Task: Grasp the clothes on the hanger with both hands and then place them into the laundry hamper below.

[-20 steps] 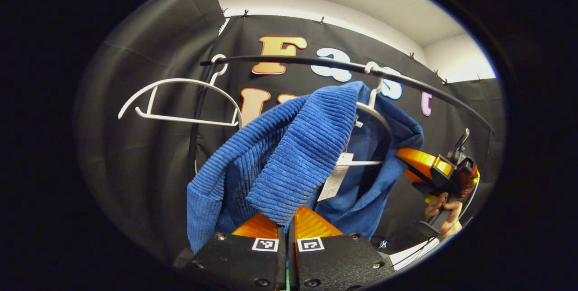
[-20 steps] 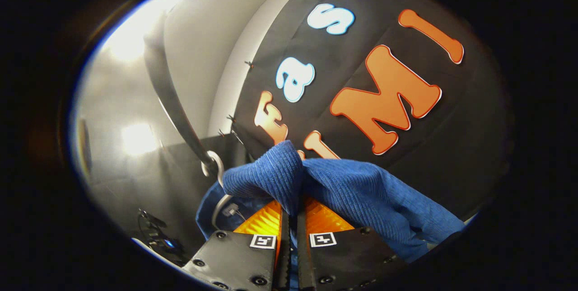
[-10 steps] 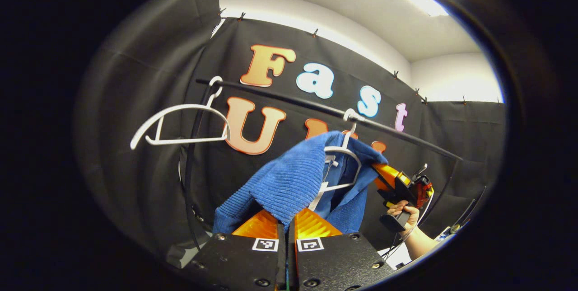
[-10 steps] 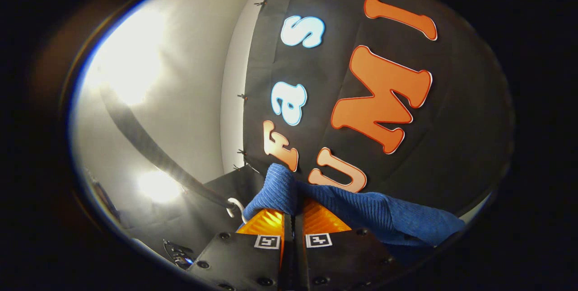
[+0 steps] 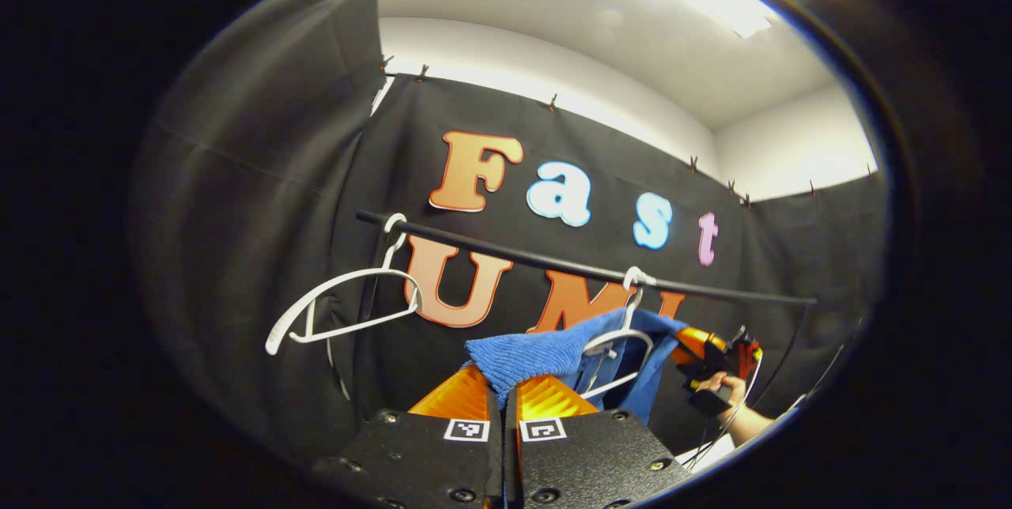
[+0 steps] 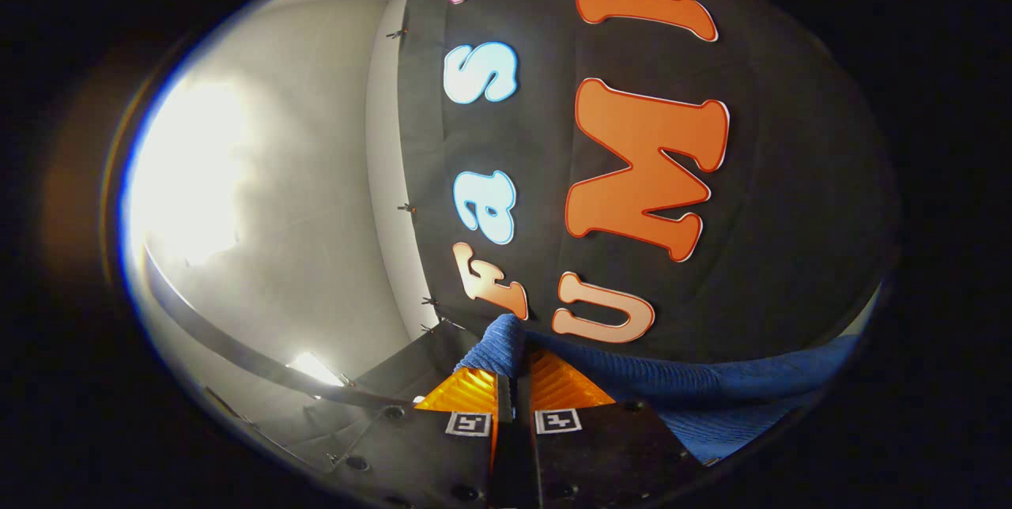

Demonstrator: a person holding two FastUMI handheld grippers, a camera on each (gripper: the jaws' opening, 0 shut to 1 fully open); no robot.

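blue ribbed knit garment [image 5: 528, 354] at lower centre, clenched in left gripper [image 5: 503, 397] jaws; right gripper [image 6: 514, 378] jaws clenched on it too.

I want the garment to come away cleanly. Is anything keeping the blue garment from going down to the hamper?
Yes. The white hanger on the black rail sits inside the blue garment, which both tongs grip: left gripper, right gripper.

In the left gripper view, the rail [image 5: 553, 262] is running from nine to three o'clock; the empty hanger [image 5: 348, 305] is hanging at nine, the garment [image 5: 545, 352] on its hanger [image 5: 621, 343] at five
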